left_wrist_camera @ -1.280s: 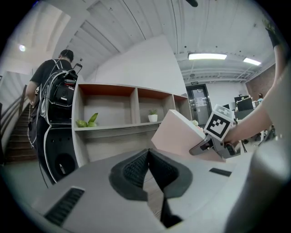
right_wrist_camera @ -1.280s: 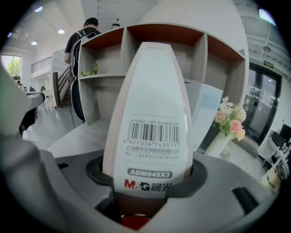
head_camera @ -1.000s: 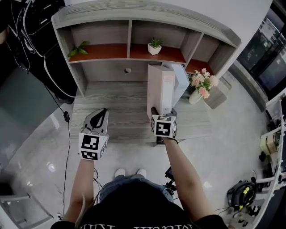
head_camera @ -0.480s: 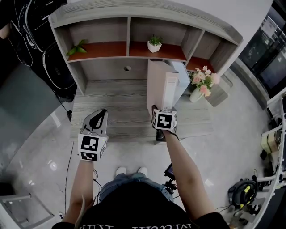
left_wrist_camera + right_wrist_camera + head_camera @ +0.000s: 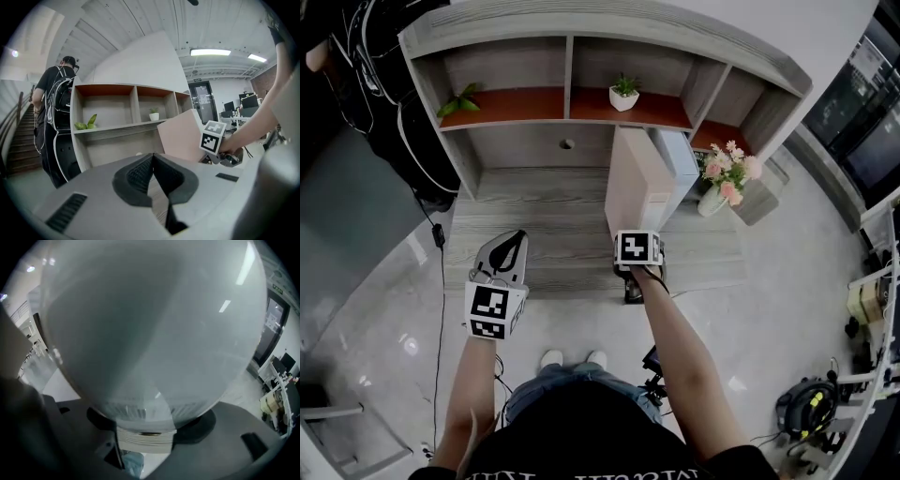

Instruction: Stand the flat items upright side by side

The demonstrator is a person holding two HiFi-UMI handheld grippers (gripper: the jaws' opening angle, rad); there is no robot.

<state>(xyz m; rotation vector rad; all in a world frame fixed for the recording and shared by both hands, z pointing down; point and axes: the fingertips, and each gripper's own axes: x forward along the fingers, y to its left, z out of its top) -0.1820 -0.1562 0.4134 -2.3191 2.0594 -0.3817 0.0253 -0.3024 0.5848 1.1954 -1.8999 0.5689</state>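
Pink book (image 5: 630,183) being stood on the tabletop (image 5: 534,216) beside a half-hidden white book (image 5: 677,157), its page edge being gripped by the right gripper (image 5: 632,236) jaws, just now being eased wider, its foot being hidden by the marker cube (image 5: 639,249), left gripper (image 5: 516,240) jaws being held together, empty.

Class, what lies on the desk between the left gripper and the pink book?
Nothing: only bare wooden desk runs from the left gripper to the pink book, clearest in the head view.

Counting now, I see two upright books: pink book (image 5: 630,183), grey-white book (image 5: 681,157). Two small plants: leafy plant (image 5: 461,101), white-potted plant (image 5: 624,96). One flower vase (image 5: 712,199). One shelf unit (image 5: 581,26), three cubbies.
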